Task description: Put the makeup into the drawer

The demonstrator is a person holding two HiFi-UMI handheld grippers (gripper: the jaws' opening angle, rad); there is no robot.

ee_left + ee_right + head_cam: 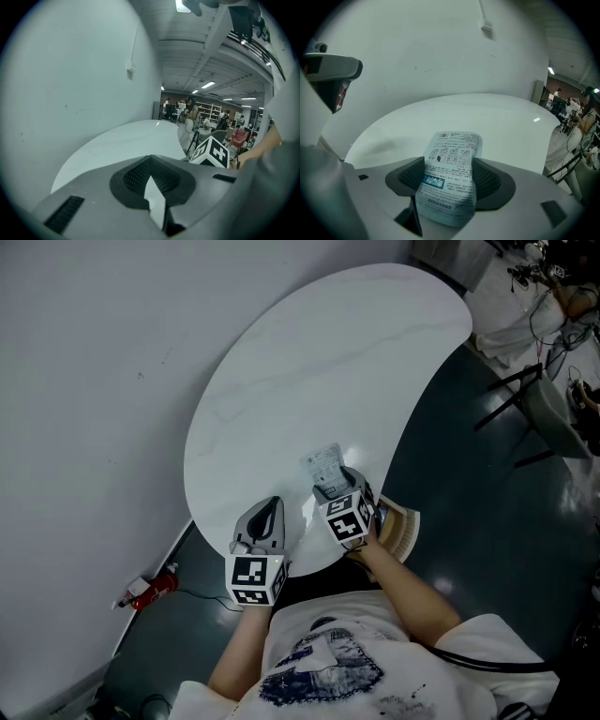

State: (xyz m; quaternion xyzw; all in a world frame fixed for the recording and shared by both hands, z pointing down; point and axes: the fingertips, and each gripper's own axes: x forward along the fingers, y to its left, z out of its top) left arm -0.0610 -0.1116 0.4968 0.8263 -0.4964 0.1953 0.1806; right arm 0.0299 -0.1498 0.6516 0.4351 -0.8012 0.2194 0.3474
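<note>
Left tool (272, 506): jaws together, nothing between them; I am hovering it over near edge of table (309, 362).

Right tool (449, 162): jaws clamping sides of makeup packet (323, 465); packet projecting forward over near part of table. Resting or lifted: cannot tell.

Progress: I am judging grasp made; carrying and placing into drawer outstanding.

Drawer: not showing in any view.

Tan object (401, 529) at table edge: partly covered by my right hand, unidentifiable.

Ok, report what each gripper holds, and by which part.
Right gripper grips the makeup packet across its middle, a jaw against each side edge. Left gripper holds nothing, jaws together.
</note>
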